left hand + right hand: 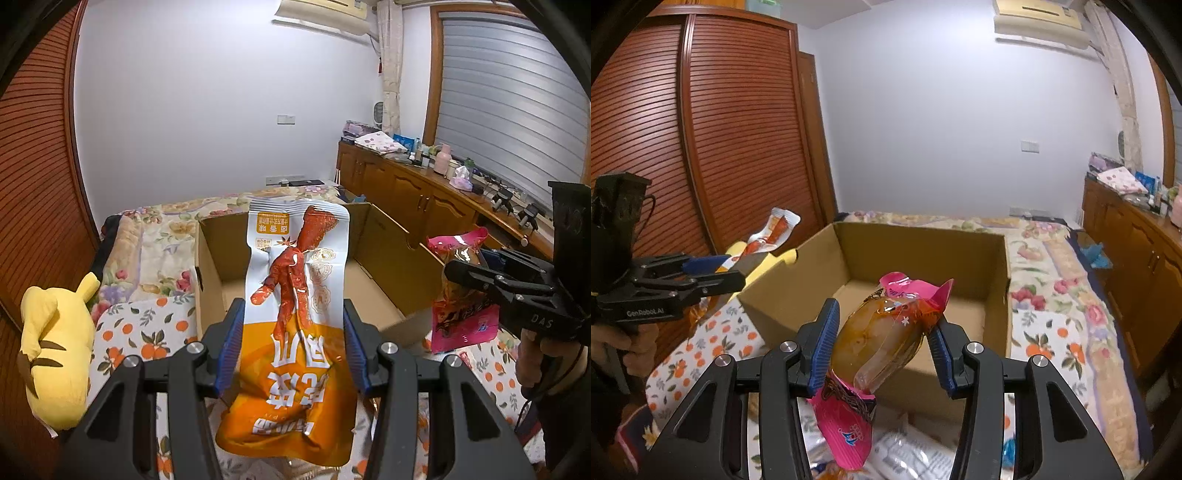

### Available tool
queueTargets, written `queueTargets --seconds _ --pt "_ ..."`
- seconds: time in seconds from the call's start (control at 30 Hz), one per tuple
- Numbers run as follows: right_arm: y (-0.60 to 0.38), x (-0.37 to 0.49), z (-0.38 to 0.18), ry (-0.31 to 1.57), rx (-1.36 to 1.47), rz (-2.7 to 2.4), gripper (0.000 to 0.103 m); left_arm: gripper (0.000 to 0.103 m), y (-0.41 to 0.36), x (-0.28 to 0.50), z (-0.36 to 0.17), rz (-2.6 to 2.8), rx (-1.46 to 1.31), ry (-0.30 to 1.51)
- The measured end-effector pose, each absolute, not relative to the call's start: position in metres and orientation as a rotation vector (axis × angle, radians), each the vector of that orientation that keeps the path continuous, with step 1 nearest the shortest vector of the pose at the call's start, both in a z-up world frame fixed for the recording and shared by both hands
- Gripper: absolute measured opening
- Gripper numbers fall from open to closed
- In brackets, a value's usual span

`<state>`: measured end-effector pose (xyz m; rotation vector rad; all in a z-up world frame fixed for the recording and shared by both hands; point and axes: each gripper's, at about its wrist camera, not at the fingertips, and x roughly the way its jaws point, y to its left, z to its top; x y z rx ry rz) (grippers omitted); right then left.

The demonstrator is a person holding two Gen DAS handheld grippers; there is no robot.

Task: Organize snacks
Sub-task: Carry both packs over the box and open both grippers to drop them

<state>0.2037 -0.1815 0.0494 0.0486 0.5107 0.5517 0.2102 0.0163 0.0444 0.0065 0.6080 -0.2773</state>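
Left hand-held gripper [293, 350], ribbed blue pads pinching a glossy, crinkled orange-and-white snack pouch [295, 306]. Right hand-held gripper [882, 350] clamped on a shiny pink-and-clear packet [882, 339]. Both held above the bed, before an open corrugated cardboard box [993, 266].

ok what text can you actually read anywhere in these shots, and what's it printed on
"GenRobot.AI": side of the left tongs, seen from the right wrist.
"DAS": body of the right tongs, seen from the left wrist.
Large white Chinese characters, upside down, on the orange snack packet: too distorted to quote.
Print on the pink snack packet: too crumpled and blurred.
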Motion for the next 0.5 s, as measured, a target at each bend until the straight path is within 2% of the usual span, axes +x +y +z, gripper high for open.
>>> queueTargets --seconds 0.5 --pt "-0.171 0.279 0.039 0.543 0.012 0.548 0.048 0.050 -0.009 0.277 0.042 -0.285 0.070 0.667"
